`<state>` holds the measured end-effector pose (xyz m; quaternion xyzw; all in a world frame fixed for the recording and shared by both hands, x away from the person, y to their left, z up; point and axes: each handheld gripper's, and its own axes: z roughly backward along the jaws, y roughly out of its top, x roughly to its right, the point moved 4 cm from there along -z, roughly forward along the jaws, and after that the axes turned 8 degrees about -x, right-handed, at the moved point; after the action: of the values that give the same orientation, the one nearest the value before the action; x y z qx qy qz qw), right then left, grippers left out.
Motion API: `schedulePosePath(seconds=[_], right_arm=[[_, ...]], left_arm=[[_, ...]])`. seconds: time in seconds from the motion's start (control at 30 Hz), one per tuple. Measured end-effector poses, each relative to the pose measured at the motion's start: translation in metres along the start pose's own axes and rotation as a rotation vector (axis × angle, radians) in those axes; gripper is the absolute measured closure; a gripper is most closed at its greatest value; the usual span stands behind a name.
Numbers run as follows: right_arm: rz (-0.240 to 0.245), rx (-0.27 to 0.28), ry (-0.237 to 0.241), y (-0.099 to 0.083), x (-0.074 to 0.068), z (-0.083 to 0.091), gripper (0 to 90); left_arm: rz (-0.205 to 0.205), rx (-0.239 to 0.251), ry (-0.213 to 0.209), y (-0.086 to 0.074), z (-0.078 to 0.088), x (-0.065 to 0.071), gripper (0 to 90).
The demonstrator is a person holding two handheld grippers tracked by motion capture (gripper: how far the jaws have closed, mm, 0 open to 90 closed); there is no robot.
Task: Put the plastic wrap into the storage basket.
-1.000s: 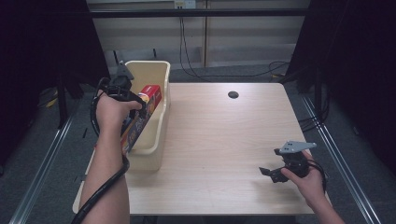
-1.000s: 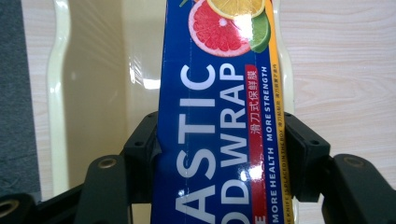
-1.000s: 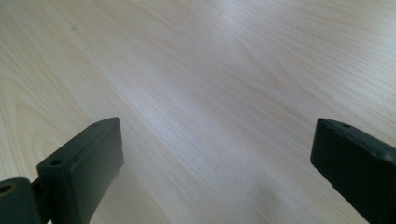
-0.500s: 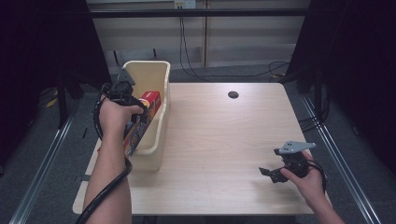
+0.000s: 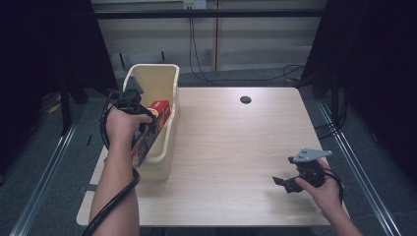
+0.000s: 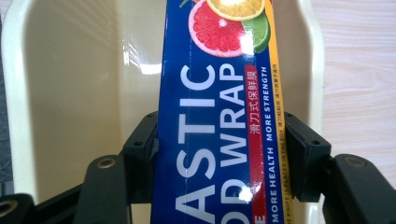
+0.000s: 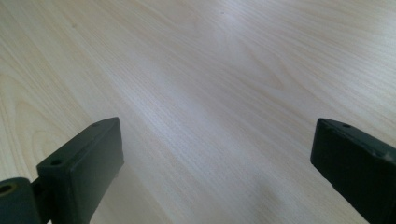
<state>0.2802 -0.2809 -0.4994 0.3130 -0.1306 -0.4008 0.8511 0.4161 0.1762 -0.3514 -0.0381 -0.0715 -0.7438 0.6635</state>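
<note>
A long blue plastic wrap box (image 5: 153, 129) with citrus pictures and a red end (image 6: 219, 93) leans tilted in the cream plastic bin (image 5: 167, 73), its lower end over the bin's near rim. My left gripper (image 5: 140, 118) is shut on the box across its width, both pads (image 6: 142, 140) pressing its sides. The bin's inner wall (image 6: 70, 93) lies beyond the jaws. At the table's near right, my right gripper (image 5: 282, 183) rests low over the wood, jaws wide open (image 7: 215, 154) with nothing between them.
The bin stands along the left edge of the light wooden table (image 5: 236, 147). A dark cable hole (image 5: 245, 100) sits near the far edge. Cables run on the floor behind, and metal rails flank both sides.
My left hand has shifted a little nearer and lower with the box, settling it deeper into the bin. The right gripper has not moved.
</note>
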Motion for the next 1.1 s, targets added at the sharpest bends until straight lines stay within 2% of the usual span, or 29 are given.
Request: schedulePosePath(seconds=[0.2, 0.3, 0.7, 0.8, 0.87, 0.9, 0.97, 1.0, 1.1], right_arm=[[-0.001, -0.002, 0.001, 0.0, 0.0, 0.0, 2.4], [-0.002, -0.002, 0.002, 0.0, 0.0, 0.0, 2.3], [0.003, -0.001, -0.003, 0.0, 0.0, 0.0, 2.3], [0.003, 0.001, 0.002, 0.0, -0.001, 0.0, 2.3], [0.004, -0.001, 0.001, -0.001, -0.001, 0.0, 2.3], [0.001, -0.002, -0.003, -0.001, -0.001, 0.0, 2.3], [0.002, 0.001, -0.001, -0.001, -0.001, 0.001, 2.3], [-0.004, 0.003, -0.002, -0.001, -0.001, 0.002, 2.3], [-0.004, 0.003, -0.003, -0.001, -0.001, 0.002, 2.3]], left_arm=[[0.005, -0.007, -0.005, 0.0, -0.003, -0.001, 39.7], [0.003, -0.031, -0.009, -0.002, -0.006, -0.002, 39.7], [0.024, -0.033, -0.002, -0.001, -0.009, -0.003, 38.9], [0.034, -0.018, 0.001, 0.0, -0.003, -0.001, 38.0], [0.023, 0.016, 0.008, 0.003, 0.007, 0.0, 38.0], [0.019, 0.031, -0.014, 0.003, 0.012, 0.003, 39.8], [0.006, 0.038, 0.002, 0.004, 0.019, 0.006, 38.8], [-0.006, 0.066, 0.001, 0.006, 0.024, 0.009, 37.0], [-0.007, 0.077, -0.005, 0.007, 0.028, 0.011, 34.3]])
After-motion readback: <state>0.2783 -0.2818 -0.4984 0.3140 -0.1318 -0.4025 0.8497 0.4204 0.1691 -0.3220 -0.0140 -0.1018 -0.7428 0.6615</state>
